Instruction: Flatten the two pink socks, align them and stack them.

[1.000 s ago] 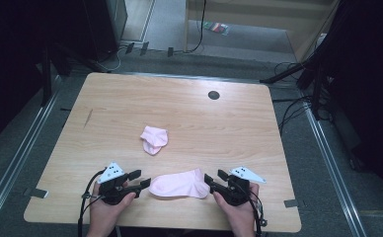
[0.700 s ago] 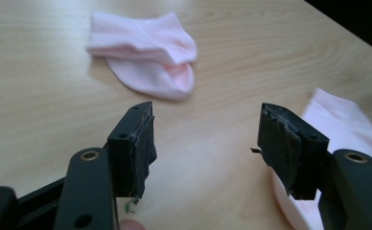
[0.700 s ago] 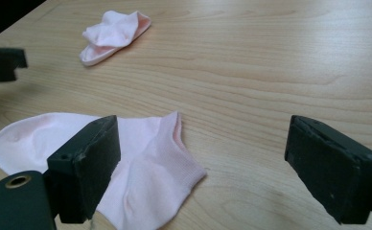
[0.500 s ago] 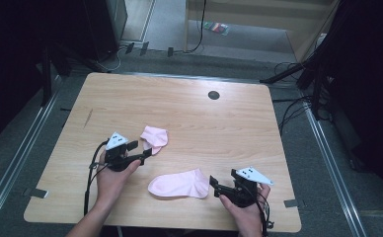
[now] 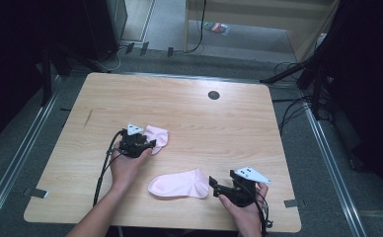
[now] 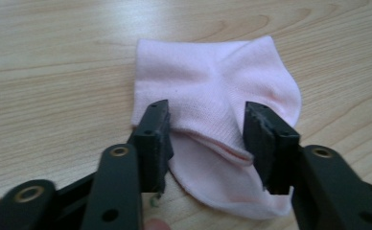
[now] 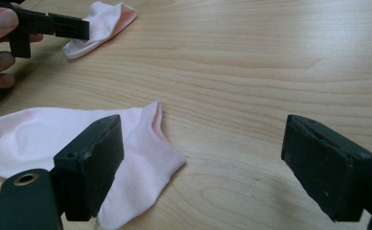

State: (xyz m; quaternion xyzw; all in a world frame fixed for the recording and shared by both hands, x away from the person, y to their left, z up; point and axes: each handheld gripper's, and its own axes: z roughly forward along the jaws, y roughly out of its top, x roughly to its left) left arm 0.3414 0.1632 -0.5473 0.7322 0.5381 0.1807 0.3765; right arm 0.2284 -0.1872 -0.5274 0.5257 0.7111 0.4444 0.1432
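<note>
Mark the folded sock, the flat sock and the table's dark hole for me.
folded sock (image 6: 208, 81), left gripper view, on its upper layer.
flat sock (image 5: 177, 183), high view, on its middle.
dark hole (image 5: 213, 95), high view, on its centre.

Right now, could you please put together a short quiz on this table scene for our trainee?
1. True or false: the left gripper is open with its jaws astride the folded pink sock.
2. The flat pink sock lies: A) on the wooden table, B) on the floor, C) in a box.
3. How many socks are on the table?

Key: 1 true; 2 A; 3 two. The right gripper is open beside the flat sock.
</note>
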